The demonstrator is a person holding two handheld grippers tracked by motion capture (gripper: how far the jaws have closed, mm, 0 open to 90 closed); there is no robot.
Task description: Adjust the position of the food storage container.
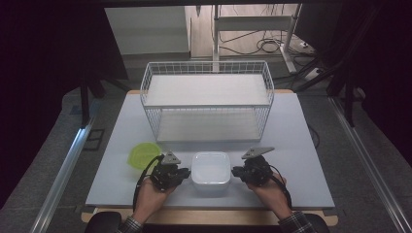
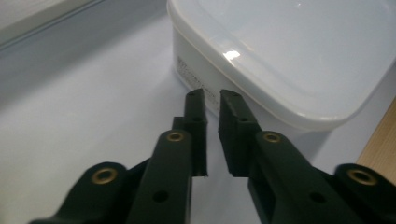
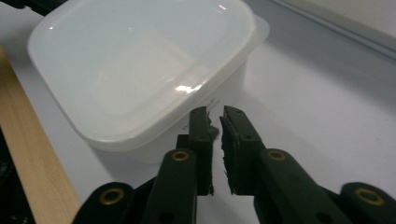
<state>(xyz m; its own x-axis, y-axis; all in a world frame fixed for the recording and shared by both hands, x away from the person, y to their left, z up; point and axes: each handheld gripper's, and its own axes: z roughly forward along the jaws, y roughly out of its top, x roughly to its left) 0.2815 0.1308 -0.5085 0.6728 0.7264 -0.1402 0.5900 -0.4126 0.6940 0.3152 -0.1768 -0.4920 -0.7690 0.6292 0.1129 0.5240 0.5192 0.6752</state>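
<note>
A white lidded plastic container sits near the table's front edge, between my two grippers. My left gripper is just left of it, its tips close to the container's side wall. In the left gripper view the jaws of the left gripper stand a narrow gap apart with nothing between them. My right gripper points at the container from the right. The jaws of the right gripper are likewise slightly parted and hold nothing, right at the container's wall.
A lime-green bowl lies behind the left gripper. A white wire basket with two shelves stands at the back of the pale table. The table's wooden front edge runs close to the container.
</note>
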